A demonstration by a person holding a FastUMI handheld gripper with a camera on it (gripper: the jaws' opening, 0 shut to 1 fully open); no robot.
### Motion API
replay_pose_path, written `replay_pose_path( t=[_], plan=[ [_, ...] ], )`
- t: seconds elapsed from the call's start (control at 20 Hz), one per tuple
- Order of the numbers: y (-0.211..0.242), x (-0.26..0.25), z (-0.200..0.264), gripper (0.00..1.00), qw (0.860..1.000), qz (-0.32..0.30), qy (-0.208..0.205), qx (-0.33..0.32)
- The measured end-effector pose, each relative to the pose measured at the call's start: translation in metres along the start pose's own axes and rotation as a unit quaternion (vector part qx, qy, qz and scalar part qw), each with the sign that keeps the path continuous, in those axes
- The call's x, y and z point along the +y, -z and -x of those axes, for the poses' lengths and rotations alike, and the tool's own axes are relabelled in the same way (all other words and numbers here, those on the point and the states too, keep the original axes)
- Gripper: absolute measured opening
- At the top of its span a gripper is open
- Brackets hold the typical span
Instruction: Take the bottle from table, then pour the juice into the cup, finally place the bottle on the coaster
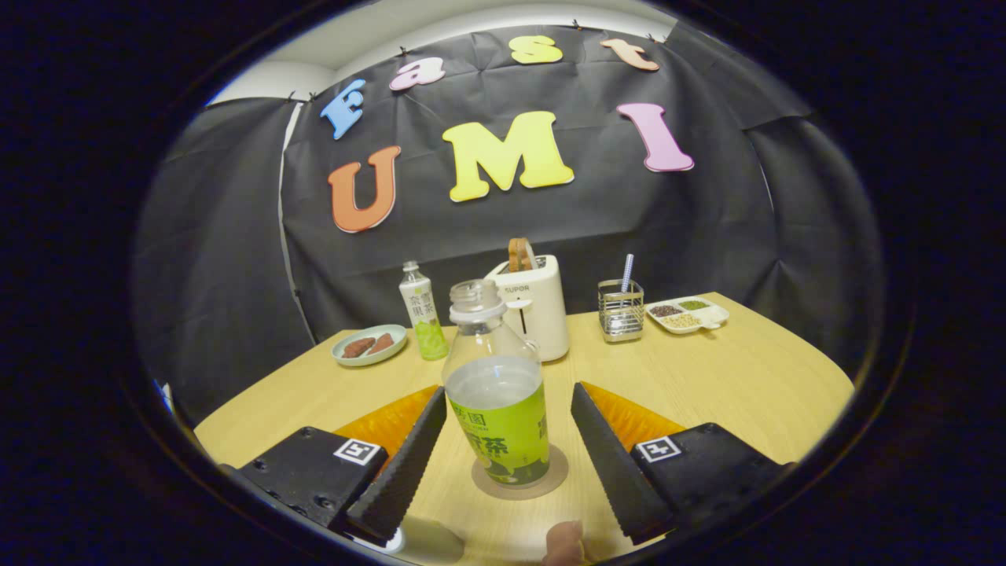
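Observation:
A clear, uncapped bottle with a green label stands upright on a round brown coaster on the wooden table. It holds some pale liquid. My gripper is open, one black ribbed finger on each side of the bottle with a gap between each pad and the label. A white rounded object, maybe the cup, peeks in just below the left finger; I cannot tell what it is for sure.
Beyond the bottle stand a white toaster with bread, a second capped bottle, a plate with brown food, a wire holder with a straw, and a divided snack dish. A fingertip shows near the fingers.

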State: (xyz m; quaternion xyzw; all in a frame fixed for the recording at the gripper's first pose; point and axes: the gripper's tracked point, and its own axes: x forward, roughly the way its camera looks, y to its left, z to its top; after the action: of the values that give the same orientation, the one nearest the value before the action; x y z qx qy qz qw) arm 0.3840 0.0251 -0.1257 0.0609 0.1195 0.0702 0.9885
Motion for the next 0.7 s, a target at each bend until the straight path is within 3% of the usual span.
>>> replay_pose_path(
  t=[0.3, 0.5, 0.7],
  plan=[
    [-0.009, 0.006, 0.066, 1.0, 1.0, 0.023, 0.003, -0.019],
    [-0.009, 0.008, 0.122, 1.0, 1.0, 0.0, -0.009, -0.027],
    [-0.007, -0.011, 0.176, 1.0, 0.999, 0.011, 0.01, -0.034]
  ],
)
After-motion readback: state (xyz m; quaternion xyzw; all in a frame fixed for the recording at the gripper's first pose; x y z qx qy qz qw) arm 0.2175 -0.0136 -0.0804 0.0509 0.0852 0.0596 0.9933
